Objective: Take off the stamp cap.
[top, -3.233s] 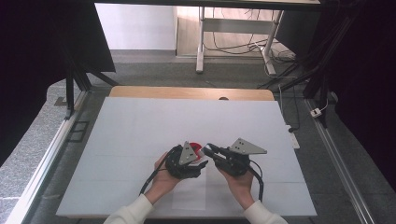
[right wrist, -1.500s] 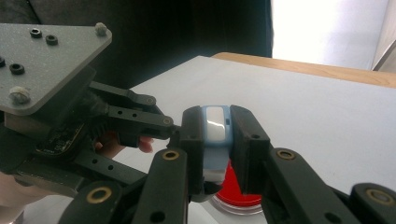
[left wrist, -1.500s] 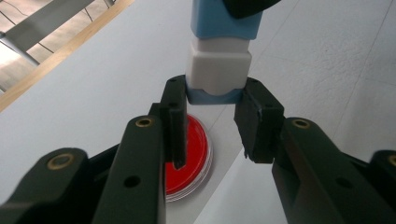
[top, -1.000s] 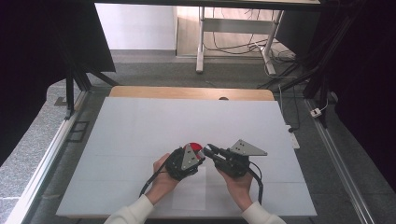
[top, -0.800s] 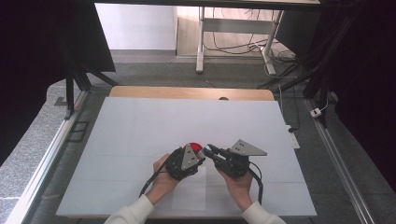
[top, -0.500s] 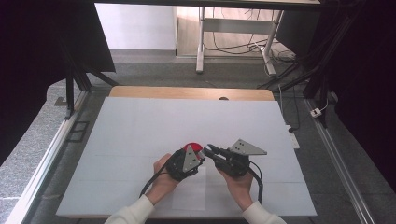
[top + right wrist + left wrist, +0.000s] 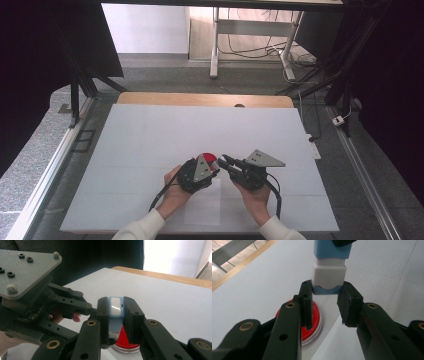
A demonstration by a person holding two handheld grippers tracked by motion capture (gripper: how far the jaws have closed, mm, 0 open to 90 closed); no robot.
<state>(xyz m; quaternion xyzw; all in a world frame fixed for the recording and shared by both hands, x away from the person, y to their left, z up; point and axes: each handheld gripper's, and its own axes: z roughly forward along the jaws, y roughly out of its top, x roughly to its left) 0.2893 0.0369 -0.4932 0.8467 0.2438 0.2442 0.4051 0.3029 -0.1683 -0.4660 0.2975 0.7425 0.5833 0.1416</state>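
Both tongs (image 7: 216, 167) (image 7: 223, 161) apparently clamped, tips meeting.

White sleeves (image 7: 137, 230), black brass-riveted jaws.

A blue-and-white block (image 7: 329, 270), a red lid (image 7: 313, 317), a white table (image 7: 165, 135).
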